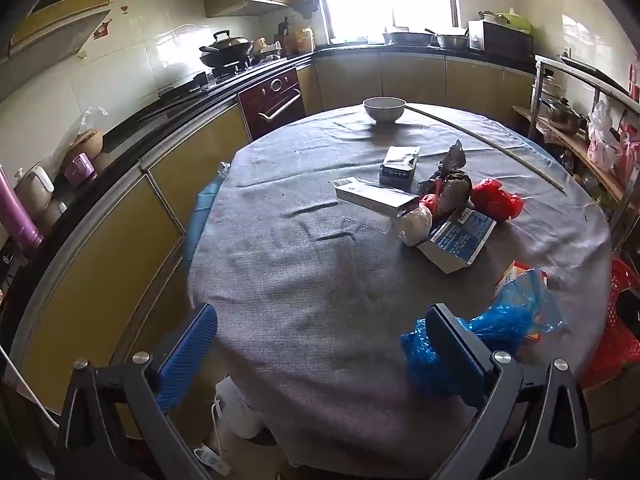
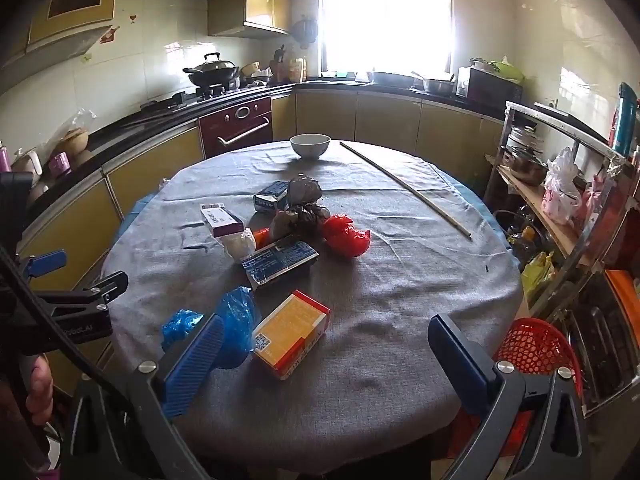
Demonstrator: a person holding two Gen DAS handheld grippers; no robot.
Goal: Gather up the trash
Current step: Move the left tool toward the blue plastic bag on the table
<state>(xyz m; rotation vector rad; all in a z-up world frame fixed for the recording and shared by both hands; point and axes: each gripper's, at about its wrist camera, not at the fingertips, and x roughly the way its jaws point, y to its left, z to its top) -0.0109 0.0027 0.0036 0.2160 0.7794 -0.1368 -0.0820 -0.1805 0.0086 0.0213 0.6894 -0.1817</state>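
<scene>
Round table w/ grey cloth (image 2: 400, 280): trash clustered centre to 8 o'clock.
Red mesh basket (image 2: 536, 348): off the rim at 4 o'clock, partly cut off.
Orange carton (image 2: 290, 332); blue-label carton (image 2: 280, 262).
Blue plastic bag (image 2: 236, 320): 7 o'clock, part-hidden behind finger.
Left gripper (image 1: 324, 344), right gripper (image 2: 328, 352): both released, empty.
Risk: bag prob. slips; bowl (image 2: 310, 146) at 12 o'clock isn't trash.

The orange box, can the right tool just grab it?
Probably yes. The orange box lies on the table just ahead of the open right tool, nothing on top; only the blue bag sits beside it.
</scene>
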